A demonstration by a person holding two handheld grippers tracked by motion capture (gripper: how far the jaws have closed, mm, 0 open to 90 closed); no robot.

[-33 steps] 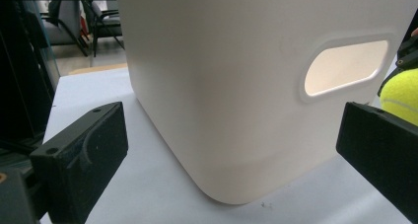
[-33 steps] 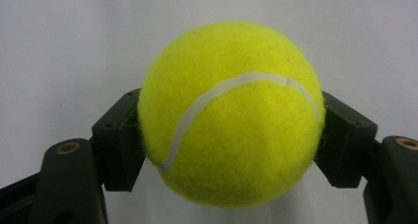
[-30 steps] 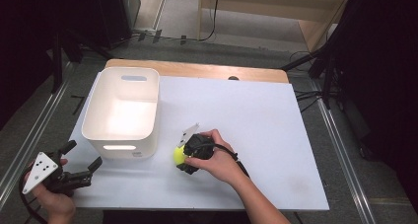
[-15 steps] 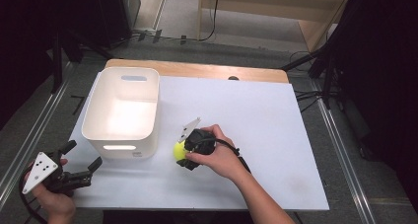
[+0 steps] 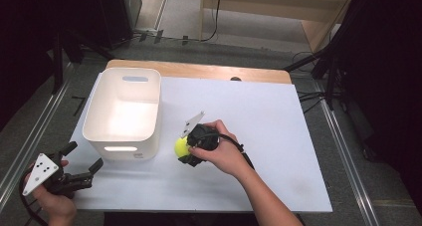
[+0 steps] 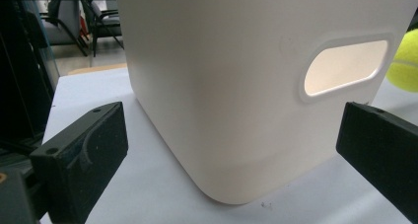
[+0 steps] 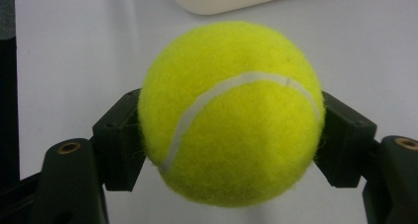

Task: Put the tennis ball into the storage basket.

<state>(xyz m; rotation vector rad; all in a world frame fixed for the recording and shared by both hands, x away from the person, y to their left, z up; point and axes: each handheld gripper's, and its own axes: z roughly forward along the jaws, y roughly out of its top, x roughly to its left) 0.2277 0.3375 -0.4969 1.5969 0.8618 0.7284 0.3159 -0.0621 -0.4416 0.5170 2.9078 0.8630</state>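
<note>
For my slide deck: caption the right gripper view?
Right gripper clamps a yellow tennis ball between its jaws.

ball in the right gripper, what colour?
Bright yellow-green tennis ball with a white curved seam; clearest in the right gripper view, clamped in the right gripper.

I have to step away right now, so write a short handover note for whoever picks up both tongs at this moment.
Right tongs: shut on the tennis ball, jaws pressing both its sides, just beside the white bin near its front right corner.
Left tongs: open, holding nothing, at the table's front left corner, pointed at the bin's front wall with the handle slot.
Done: ball is gripped.
Left, probably: carry the ball over the bin's rim and release it inside. The part of the bin's inside that shows in the high view looks empty.
</note>
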